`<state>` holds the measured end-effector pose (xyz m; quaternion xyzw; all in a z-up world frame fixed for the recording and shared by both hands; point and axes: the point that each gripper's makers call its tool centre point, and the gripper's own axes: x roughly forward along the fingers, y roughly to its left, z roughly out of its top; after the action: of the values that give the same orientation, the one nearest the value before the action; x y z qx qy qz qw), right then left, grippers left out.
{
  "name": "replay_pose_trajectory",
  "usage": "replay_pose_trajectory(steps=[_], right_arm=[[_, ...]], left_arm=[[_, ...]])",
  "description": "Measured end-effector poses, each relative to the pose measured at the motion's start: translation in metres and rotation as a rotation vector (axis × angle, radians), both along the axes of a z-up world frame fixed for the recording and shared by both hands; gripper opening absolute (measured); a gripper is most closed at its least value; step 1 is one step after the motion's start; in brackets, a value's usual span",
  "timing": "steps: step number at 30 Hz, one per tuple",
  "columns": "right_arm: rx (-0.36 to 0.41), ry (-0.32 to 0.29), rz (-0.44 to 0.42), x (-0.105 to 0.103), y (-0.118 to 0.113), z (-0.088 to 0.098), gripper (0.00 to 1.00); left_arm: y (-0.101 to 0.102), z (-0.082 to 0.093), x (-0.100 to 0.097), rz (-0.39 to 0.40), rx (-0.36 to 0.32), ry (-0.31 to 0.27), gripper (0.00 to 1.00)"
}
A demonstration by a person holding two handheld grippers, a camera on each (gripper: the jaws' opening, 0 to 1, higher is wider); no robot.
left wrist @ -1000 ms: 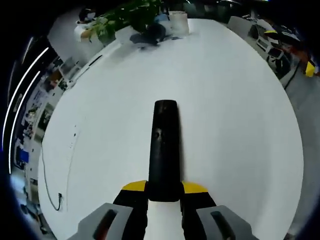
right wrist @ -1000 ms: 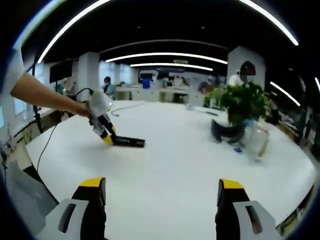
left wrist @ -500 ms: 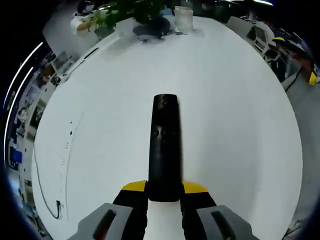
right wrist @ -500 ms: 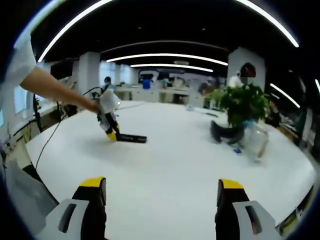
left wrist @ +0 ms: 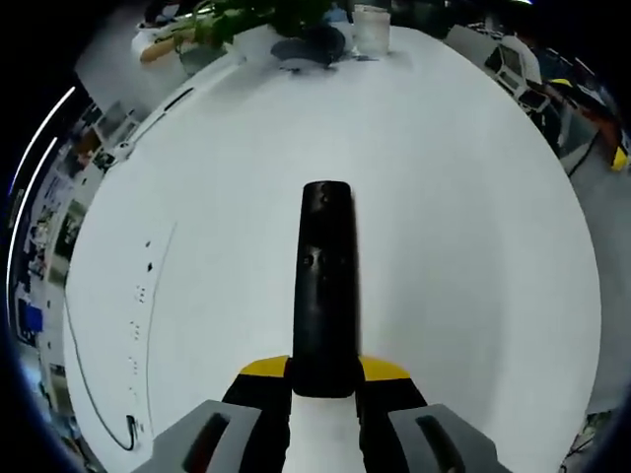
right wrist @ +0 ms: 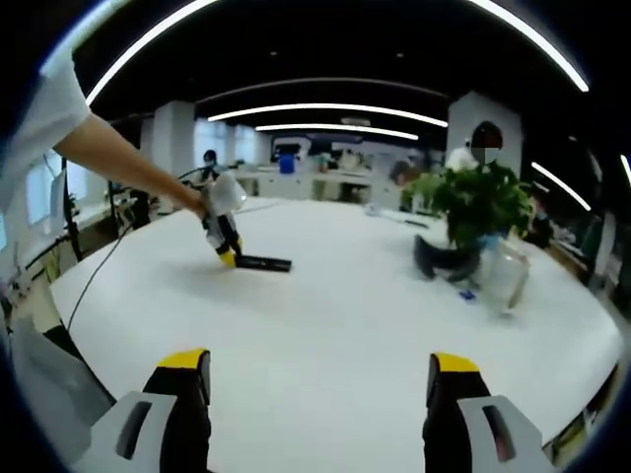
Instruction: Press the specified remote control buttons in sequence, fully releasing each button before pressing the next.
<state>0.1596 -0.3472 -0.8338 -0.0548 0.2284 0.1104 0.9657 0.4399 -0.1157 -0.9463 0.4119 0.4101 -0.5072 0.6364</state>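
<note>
While the left gripper (left wrist: 323, 379) holds the black remote control (left wrist: 324, 281) by its near end, fingers clamped on it above the white surface (left wrist: 463, 197), a loose hold could let the remote swing or drop. The right gripper (right wrist: 320, 394) waits well apart, fingers spread and empty. A potted plant (right wrist: 473, 202) stands before the lit open office.

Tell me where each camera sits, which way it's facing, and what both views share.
Left gripper view: rides the left gripper, looking down along the long black remote control clamped at its near end between yellow-tipped jaws, over the white round table.
Right gripper view: rides the right gripper, low and level across the table toward the potted green plant; its jaws stand open, and the person's arm shows.
Shared: remote, left gripper, table, plant.
</note>
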Motion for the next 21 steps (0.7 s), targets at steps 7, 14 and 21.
replay_pose_trajectory(steps=[7, 14, 21], right_arm=[[-0.007, 0.000, -0.004, 0.000, -0.001, 0.000, 0.88], [-0.007, -0.005, -0.008, 0.000, -0.002, 0.001, 0.88], [-0.003, -0.024, -0.022, 0.000, -0.005, 0.005, 0.88]], left_arm=[[0.000, -0.001, 0.009, 0.015, -0.017, 0.021, 0.24], [0.004, -0.001, 0.006, 0.165, 0.004, -0.007, 0.27], [0.020, 0.008, 0.000, 0.449, -0.077, -0.002, 0.57]])
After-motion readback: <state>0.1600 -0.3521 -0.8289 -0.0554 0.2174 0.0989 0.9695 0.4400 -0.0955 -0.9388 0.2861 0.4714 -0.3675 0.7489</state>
